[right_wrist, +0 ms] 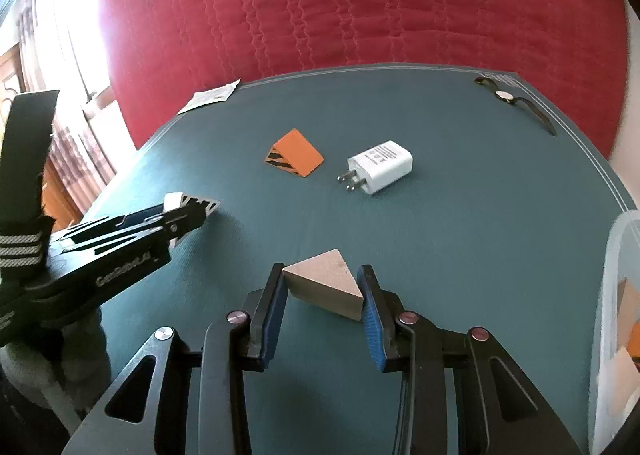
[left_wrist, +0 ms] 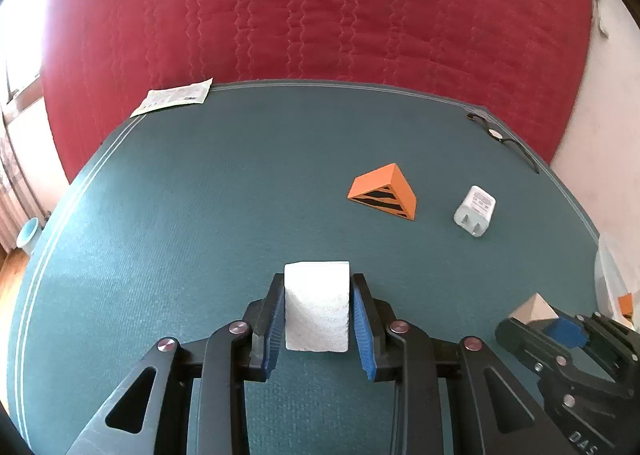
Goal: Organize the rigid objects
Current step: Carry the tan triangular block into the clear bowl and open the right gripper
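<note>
My left gripper (left_wrist: 317, 295) is shut on a white block (left_wrist: 317, 305) and holds it over the green mat (left_wrist: 200, 195). It also shows in the right wrist view (right_wrist: 196, 211). My right gripper (right_wrist: 323, 291) is shut on a tan wooden triangular block (right_wrist: 326, 287). In the left wrist view the right gripper (left_wrist: 548, 319) shows at lower right with the tan block (left_wrist: 534, 309). An orange wedge with black stripes (left_wrist: 384, 193) (right_wrist: 294, 159) and a white plug charger (left_wrist: 475, 211) (right_wrist: 380, 167) lie on the mat ahead.
A clear plastic bin (right_wrist: 616, 295) holding some blocks stands at the mat's right edge. A black wristwatch (left_wrist: 500, 137) (right_wrist: 512, 99) lies at the far right corner. A paper sheet (left_wrist: 174, 97) (right_wrist: 212, 97) lies at the far left corner. A red quilt (left_wrist: 320, 7) lies behind.
</note>
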The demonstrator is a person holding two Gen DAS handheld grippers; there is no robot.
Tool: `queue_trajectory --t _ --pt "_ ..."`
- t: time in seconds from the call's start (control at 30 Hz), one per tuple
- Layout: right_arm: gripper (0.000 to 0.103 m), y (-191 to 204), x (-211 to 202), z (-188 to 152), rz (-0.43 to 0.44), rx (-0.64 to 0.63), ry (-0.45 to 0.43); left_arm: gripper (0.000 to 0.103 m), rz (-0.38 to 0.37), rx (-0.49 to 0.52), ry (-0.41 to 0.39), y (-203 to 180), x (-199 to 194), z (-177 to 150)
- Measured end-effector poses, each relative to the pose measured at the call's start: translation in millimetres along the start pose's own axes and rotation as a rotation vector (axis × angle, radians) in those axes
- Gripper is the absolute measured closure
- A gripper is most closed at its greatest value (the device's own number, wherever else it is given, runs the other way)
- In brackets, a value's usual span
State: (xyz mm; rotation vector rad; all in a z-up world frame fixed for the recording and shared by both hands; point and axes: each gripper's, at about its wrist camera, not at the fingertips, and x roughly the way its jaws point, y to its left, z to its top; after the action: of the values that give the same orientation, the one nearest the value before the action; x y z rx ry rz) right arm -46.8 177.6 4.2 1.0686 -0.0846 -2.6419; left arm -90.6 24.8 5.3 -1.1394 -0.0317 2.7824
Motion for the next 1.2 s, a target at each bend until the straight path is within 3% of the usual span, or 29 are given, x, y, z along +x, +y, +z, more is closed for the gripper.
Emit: queue_trajectory --t 0.6,1.2 --pt "0.066 -36.8 -64.3 -14.5 -0.040 0.090 -0.073 0.070 -0.027 0.053 -0.021 -19.2 -6.6 -5.9" --pt "0.066 -112.7 -133.5 -24.7 -0.259 0.195 -0.174 0.070 -0.037 0.094 -0.023 -42.0 -14.8 -16.2"
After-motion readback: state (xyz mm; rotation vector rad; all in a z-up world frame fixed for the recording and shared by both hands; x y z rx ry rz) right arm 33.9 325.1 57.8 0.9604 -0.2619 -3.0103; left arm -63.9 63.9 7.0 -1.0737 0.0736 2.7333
